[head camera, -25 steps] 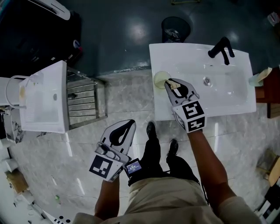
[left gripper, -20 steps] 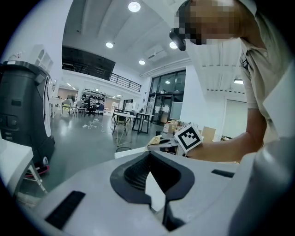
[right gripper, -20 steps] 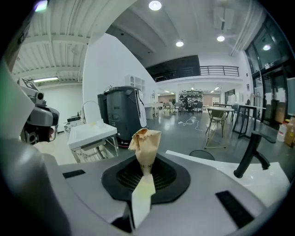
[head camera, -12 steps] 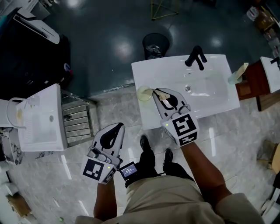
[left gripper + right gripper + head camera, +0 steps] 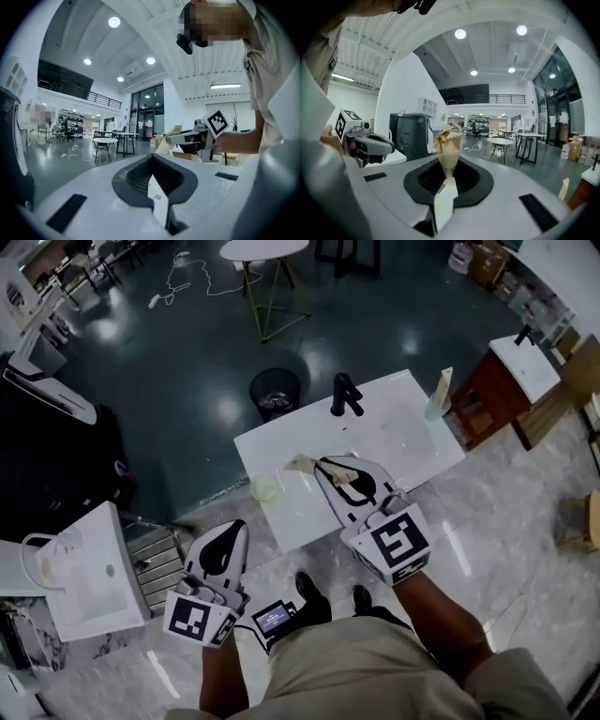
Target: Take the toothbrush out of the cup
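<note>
A pale green cup [image 5: 265,488] stands at the front left of the white washbasin counter [image 5: 412,442]. My right gripper [image 5: 323,466] hangs above the counter, shut on a toothbrush in a beige wrapper [image 5: 303,464] that pokes out toward the cup and is clear of it. In the right gripper view the wrapped toothbrush [image 5: 447,151] stands up from the closed jaws of the right gripper [image 5: 444,191]. My left gripper [image 5: 231,527] is shut and holds nothing, lower and to the left over the floor. From the left gripper [image 5: 157,193] the toothbrush [image 5: 167,141] shows ahead.
A black faucet [image 5: 345,395] stands at the back of the counter, and a second cup [image 5: 436,405] at its right end. A black bin [image 5: 275,390] sits on the floor behind. A white basin [image 5: 89,568] and a metal rack [image 5: 159,554] are at the left.
Both grippers have risen. The right one has lifted the toothbrush out of the cup and drawn it off to the cup's right; the cup stays on the counter.
</note>
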A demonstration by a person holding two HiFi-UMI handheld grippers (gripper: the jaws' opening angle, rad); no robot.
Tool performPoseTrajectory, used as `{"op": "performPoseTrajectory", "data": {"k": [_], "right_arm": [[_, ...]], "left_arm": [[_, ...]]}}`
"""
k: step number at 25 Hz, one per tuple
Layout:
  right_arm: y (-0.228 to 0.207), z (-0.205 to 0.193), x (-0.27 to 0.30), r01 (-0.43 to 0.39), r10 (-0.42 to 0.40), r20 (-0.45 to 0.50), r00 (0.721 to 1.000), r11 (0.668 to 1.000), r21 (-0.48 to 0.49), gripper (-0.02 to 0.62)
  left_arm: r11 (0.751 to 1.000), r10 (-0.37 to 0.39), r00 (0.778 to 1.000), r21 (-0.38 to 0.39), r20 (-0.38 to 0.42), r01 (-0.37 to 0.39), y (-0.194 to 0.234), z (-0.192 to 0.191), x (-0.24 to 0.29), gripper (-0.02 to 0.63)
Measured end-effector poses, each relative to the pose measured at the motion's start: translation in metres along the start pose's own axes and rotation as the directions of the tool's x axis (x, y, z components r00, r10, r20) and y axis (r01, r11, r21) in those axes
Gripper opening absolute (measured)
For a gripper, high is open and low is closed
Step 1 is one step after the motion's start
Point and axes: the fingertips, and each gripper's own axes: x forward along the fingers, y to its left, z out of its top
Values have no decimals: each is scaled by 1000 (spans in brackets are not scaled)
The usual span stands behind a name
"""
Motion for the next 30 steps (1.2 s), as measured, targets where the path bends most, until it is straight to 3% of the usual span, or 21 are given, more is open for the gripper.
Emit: {"op": "performPoseTrajectory", "data": {"k": [8,12,17,22,30], "right_arm": [[-55,14,-63,199,-199,13,980,980,-7,31],[-94,17,-128,325,-325,25,945,946,4,31],[-158,6,-241,471,-471,15,882,882,17,31],[-230,-26,-359,550,-551,14,834,833,52,31],[-352,-93,-526,539,-540,-3,842,839,76,31]], "left_arm": [[986,-169,985,18,37,168,-30,4,47,8],[959,-284,958,22,41,283,-70,11,90,8],[919,-392,919,66,42,389,-152,28,139,8],[906,-418,908,81,6,416,-249,24,194,8],[930,-359,933,76,-31,361,-413,6,296,8]]}}
